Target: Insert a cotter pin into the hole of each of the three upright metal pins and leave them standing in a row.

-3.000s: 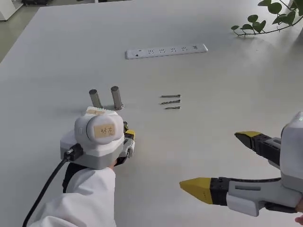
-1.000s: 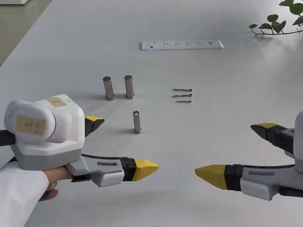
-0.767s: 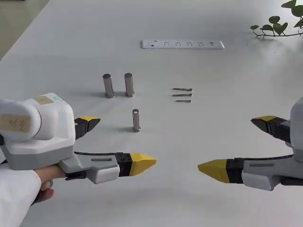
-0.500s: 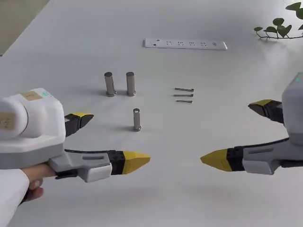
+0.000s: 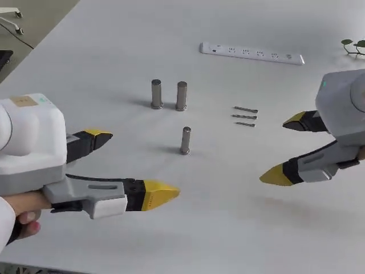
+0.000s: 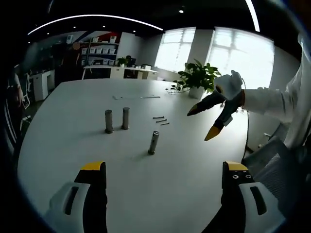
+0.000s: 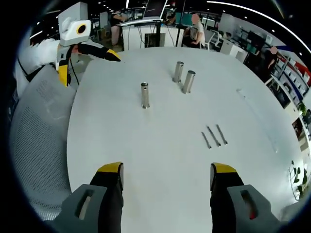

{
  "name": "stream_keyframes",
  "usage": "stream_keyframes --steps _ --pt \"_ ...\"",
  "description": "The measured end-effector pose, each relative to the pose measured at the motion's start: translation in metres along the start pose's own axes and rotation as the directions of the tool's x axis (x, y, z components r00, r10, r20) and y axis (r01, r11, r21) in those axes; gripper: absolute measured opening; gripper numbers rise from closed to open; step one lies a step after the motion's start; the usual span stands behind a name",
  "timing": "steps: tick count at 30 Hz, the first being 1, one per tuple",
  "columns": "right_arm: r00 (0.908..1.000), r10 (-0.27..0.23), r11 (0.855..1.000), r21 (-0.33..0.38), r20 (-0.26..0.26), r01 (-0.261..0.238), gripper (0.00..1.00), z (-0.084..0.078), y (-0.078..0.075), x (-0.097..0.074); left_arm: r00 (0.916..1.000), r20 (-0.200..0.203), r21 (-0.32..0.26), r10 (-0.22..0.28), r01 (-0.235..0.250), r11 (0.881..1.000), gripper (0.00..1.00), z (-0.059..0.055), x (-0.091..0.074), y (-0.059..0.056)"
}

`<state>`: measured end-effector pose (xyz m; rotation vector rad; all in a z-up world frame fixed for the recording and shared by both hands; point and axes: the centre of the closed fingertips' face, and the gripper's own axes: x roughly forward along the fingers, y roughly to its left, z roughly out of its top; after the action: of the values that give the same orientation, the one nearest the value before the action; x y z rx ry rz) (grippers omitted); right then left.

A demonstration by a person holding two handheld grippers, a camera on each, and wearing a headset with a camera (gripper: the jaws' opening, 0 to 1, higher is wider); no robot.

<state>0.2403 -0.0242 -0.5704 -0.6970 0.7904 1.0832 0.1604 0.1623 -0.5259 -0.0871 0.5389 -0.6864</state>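
Three upright metal pins stand on the white table: two side by side (image 5: pixel 156 93) (image 5: pixel 181 95) and a third (image 5: pixel 186 140) alone in front of them. Three cotter pins (image 5: pixel 245 117) lie in a short stack to their right. My left gripper (image 5: pixel 131 164) hovers open at the near left, well short of the lone pin (image 6: pixel 154 142). My right gripper (image 5: pixel 284 148) hangs open at the right, just right of the cotter pins (image 7: pixel 214 136). Neither holds anything. The right gripper (image 6: pixel 199 125) also shows in the left gripper view, the left gripper (image 7: pixel 88 66) in the right gripper view.
A white power strip (image 5: pixel 251 53) lies at the back of the table. A potted plant (image 6: pixel 197 77) stands at the far right edge. The table's near edge (image 5: pixel 171 268) runs just below the left gripper. People and desks show far behind.
The left gripper, which covered the third pin's spot 3 s ago, has drawn back open, and that pin stands alone. The right gripper has moved closer to the cotter pins. The head camera shifted.
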Motion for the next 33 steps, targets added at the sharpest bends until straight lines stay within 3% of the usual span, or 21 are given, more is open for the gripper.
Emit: stream_keyframes --steps 4,8,12,20,27,31,33 --pt "0.9989 0.019 0.998 -0.059 -0.042 -0.021 0.68 0.0 -0.01 0.013 1.0 -0.003 -0.009 0.003 -0.003 1.0 0.99 -0.001 -0.005 0.0" --pt "0.9965 0.016 0.986 -0.163 -0.083 -0.029 0.62 0.002 -0.022 0.019 0.9999 0.005 -0.04 0.015 -0.015 0.999 0.99 -0.002 -0.005 0.003" --pt "0.9953 0.027 0.983 -0.179 -0.093 -0.043 0.6 0.008 -0.034 0.025 0.9999 0.0 -0.048 0.015 -0.015 0.999 0.99 -0.004 -0.004 0.001" --pt "0.9875 0.07 0.972 -0.214 -0.141 -0.1 0.51 0.004 -0.047 0.04 0.9997 0.016 -0.054 0.016 -0.015 0.998 0.99 -0.003 -0.003 -0.002" --pt "0.9849 0.069 0.968 -0.227 -0.158 -0.105 0.34 0.006 -0.063 0.052 0.9995 0.013 -0.077 0.028 -0.027 0.997 0.99 -0.006 -0.006 0.001" --pt "0.9821 0.079 0.965 -0.235 -0.171 -0.118 0.31 0.009 -0.067 0.057 0.9982 0.021 -0.071 0.056 -0.055 0.996 0.99 -0.007 -0.007 0.007" --pt "0.9803 0.082 0.964 -0.234 -0.18 -0.124 0.23 0.01 -0.075 0.061 0.9982 0.018 -0.079 0.058 -0.056 0.995 0.99 -0.008 -0.008 0.009"
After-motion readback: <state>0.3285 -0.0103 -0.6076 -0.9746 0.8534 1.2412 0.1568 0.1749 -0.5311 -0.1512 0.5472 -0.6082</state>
